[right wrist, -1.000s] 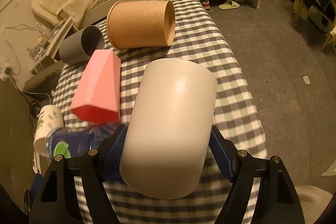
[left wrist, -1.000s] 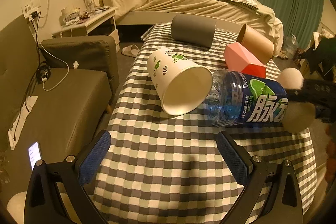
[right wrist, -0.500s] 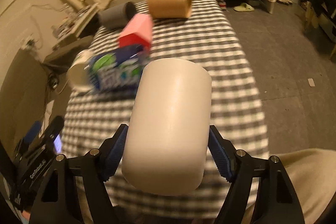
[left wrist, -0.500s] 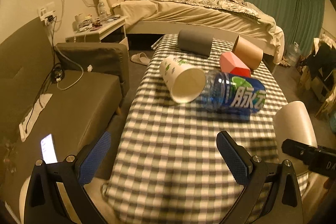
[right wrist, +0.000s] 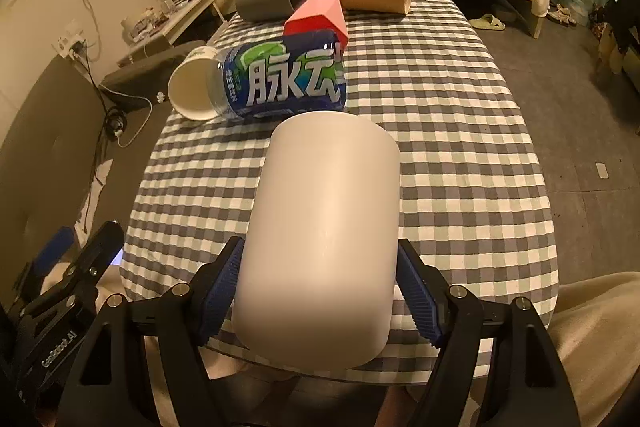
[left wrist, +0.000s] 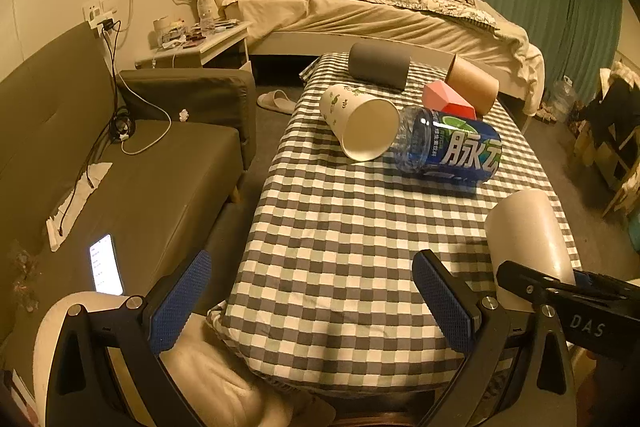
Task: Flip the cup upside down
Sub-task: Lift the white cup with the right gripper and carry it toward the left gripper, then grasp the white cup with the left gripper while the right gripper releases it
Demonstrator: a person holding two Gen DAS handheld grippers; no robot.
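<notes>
My right gripper (right wrist: 318, 297) is shut on a plain white cup (right wrist: 320, 227), its blue pads pressing both sides. The cup lies tilted along the fingers above the near end of the checked table (right wrist: 460, 155); which end faces forward I cannot tell. In the left wrist view the white cup (left wrist: 528, 239) shows at the right, over the table's near right corner. My left gripper (left wrist: 310, 301) is open and empty, low over the table's near left edge (left wrist: 328, 267).
On the far half lie a paper cup with green print (left wrist: 356, 123), a blue water bottle (left wrist: 452, 151), a pink faceted cup (left wrist: 448, 99), a brown cup (left wrist: 472, 85) and a grey cup (left wrist: 378, 65). A sofa (left wrist: 140, 179) stands left, a bed (left wrist: 380, 15) behind.
Both grippers have pulled back toward the table's near end. The right gripper has carried the white cup away from the bottle and pink cup. The left gripper stays open.
</notes>
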